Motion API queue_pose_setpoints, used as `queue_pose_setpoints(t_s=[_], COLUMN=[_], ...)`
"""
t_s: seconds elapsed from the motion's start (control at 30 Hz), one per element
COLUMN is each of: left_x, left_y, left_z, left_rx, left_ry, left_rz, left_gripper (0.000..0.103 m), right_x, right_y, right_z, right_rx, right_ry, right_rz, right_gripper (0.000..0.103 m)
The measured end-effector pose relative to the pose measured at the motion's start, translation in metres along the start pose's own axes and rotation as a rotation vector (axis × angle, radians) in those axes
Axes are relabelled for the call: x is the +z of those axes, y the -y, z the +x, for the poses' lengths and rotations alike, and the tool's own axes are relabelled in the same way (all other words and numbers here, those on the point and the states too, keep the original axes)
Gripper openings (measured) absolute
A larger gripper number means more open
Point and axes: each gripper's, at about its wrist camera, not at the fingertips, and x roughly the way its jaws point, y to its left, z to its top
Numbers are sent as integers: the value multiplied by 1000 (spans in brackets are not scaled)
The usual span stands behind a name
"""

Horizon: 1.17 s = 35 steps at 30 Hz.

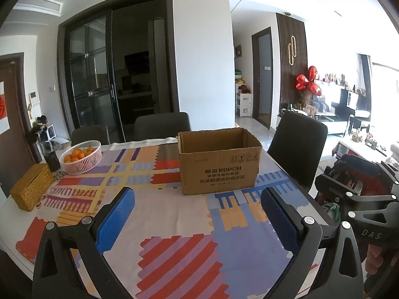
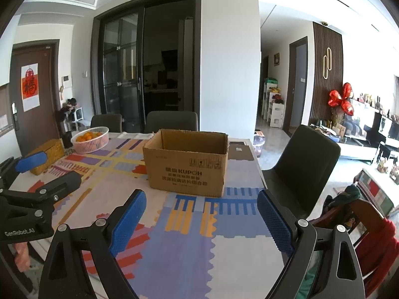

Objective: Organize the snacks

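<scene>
Bright daylight floods from the right, overexposed there; fisheye-curved, dark-vignetted edges.

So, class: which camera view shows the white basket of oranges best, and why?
The left wrist view: the basket of oranges sits nearer and larger there, its rim and fruit clear. The right wrist view shows the same basket smaller and farther off, though whole, beside the woven box.

Home — dining table (image 1: 174, 211), probably sofa (image 2: 354, 147).

Ahead of both grippers, bare patterned tablecloth (image 2: 179, 244) lies clear up to the open-topped brown cardboard box (image 2: 187, 167). A black chair back (image 2: 309, 159) crowds the right side.
</scene>
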Motion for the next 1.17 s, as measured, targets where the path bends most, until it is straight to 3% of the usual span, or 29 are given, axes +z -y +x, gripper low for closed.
queue_pose_setpoints(t_s=[1.17], left_x=[-9], left_y=[3], left_z=[13], left_rx=[-16], left_ry=[-54], left_rz=[-21], left_gripper=[103], right_x=[3], right_y=[6], right_z=[3], right_rx=[-2], right_ry=[-31], right_rz=[3], right_gripper=[91])
